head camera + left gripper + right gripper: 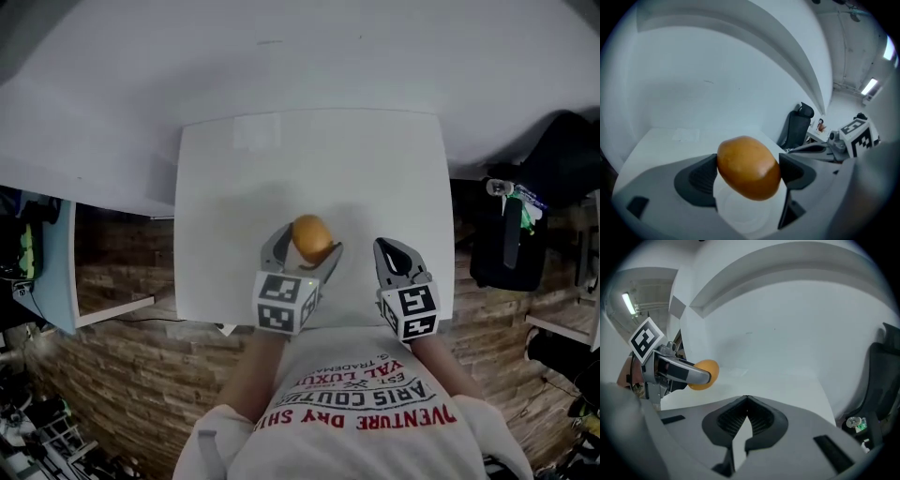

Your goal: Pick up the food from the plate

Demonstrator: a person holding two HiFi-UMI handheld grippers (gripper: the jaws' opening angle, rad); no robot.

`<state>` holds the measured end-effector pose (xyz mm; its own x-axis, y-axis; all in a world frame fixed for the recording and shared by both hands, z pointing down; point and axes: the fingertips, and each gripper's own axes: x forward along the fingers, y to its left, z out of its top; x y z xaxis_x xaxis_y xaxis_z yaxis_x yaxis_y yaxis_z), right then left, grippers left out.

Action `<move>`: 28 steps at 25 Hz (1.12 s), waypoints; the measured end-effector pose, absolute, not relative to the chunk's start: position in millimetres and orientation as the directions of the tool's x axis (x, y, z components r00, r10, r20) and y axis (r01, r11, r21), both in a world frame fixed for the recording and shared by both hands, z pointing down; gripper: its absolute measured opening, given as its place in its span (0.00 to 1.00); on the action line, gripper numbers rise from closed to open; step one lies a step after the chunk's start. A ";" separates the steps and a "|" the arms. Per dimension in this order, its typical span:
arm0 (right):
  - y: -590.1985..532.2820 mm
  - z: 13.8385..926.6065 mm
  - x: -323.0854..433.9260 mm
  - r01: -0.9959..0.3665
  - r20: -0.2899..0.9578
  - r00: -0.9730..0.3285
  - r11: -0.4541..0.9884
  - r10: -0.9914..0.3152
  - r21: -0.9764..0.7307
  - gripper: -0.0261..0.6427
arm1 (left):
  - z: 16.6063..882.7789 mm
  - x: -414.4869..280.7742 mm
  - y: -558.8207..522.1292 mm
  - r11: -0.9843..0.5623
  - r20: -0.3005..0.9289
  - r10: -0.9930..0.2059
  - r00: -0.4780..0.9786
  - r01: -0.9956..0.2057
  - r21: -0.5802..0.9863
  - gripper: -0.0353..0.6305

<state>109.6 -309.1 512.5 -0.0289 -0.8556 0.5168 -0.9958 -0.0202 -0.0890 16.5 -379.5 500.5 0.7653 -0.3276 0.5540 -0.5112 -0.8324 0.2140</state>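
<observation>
Squarely, the left gripper (302, 249) clamps the orange food (311, 237); right gripper (391, 251) closed, empty, just beside.

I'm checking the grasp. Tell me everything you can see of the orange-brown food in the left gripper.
The food is a smooth, rounded, orange-brown oval, slightly glossy and whole, like a bun or a potato. The left gripper pinches it, with its jaws pressing on both sides and its long axis tilted. It hangs over a white plate on the white table; whether it touches the plate cannot be told.
</observation>
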 end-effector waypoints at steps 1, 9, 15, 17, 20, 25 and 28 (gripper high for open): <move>-309.7 505.5 110.4 -0.996 0.503 -0.018 -0.029 -0.864 -0.086 0.06 | 490.4 15.7 -380.3 -0.835 0.536 -0.333 0.776 -0.507 0.215 0.67; -314.3 450.3 115.0 -0.994 0.365 0.062 -0.089 -0.929 -0.058 0.06 | 417.7 7.2 -393.6 -0.852 0.359 -0.420 0.833 -0.499 0.159 0.67; -316.9 414.4 109.1 -0.994 0.264 0.091 -0.105 -0.960 -0.038 0.06 | 390.0 1.3 -402.3 -0.856 0.291 -0.438 0.851 -0.493 0.155 0.67; -315.9 408.4 105.2 -0.994 0.247 0.089 -0.100 -0.965 -0.032 0.06 | 381.0 0.3 -401.9 -0.857 0.271 -0.443 0.854 -0.492 0.149 0.67; -313.0 406.4 102.0 -0.994 0.239 0.086 -0.098 -0.967 -0.039 0.06 | 373.7 1.3 -399.7 -0.862 0.258 -0.447 0.856 -0.490 0.131 0.67; -308.3 407.1 99.9 -0.993 0.237 0.078 -0.097 -0.968 -0.067 0.06 | 370.2 3.8 -395.5 -0.870 0.251 -0.441 0.862 -0.479 0.117 0.67; -304.7 406.9 99.8 -0.993 0.235 0.082 -0.100 -0.969 -0.067 0.06 | 370.6 4.3 -391.5 -0.873 0.249 -0.437 0.864 -0.475 0.114 0.67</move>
